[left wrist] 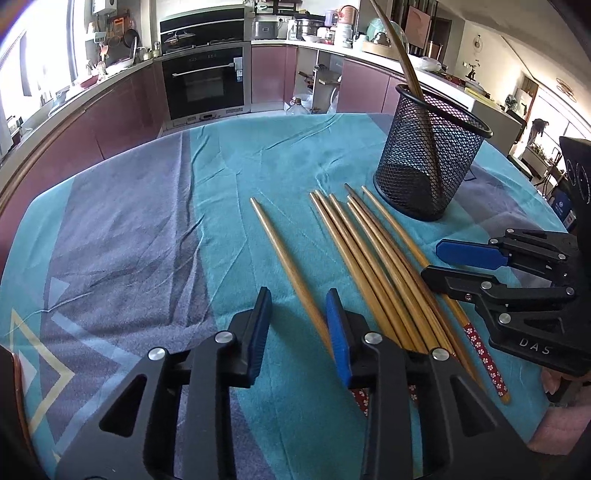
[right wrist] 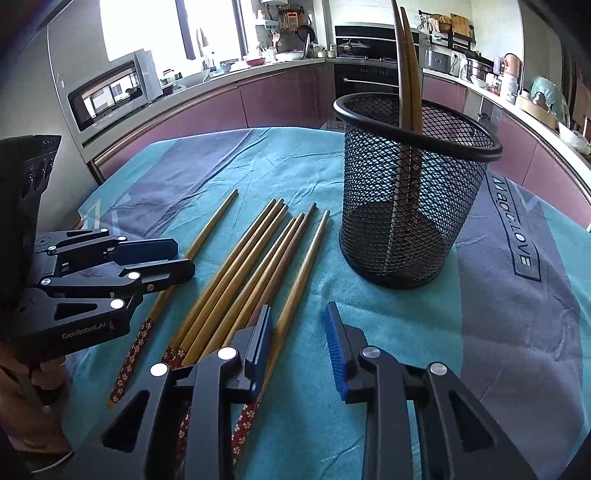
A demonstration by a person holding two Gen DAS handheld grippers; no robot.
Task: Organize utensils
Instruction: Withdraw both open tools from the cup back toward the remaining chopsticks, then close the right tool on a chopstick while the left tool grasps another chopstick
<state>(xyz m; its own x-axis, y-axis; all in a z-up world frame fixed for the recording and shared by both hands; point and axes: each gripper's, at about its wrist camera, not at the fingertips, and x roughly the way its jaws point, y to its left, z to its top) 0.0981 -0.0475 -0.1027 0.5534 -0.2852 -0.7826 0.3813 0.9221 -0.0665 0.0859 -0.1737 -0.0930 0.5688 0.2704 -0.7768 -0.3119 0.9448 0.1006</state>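
Left gripper (left wrist: 297, 332) astride lone chopstick (left wrist: 280, 258); two chopsticks (right wrist: 408, 74) in holder (right wrist: 417, 184) rightward.

Your left gripper (left wrist: 299, 325) covers the patterned handle ends of the bundled chopsticks (left wrist: 369, 266), so in the left wrist view you cannot tell how those ends lie. In the right wrist view your right gripper (right wrist: 301, 343) hides the same ends, and whether its near pad touches the outermost chopstick (right wrist: 295, 291) is unclear. The two chopsticks in the mesh holder (right wrist: 413, 184) run past the top edge, their upper tips cut off. Their lower ends blur behind the mesh. Items on the far counter (left wrist: 332, 29) are too small to name.
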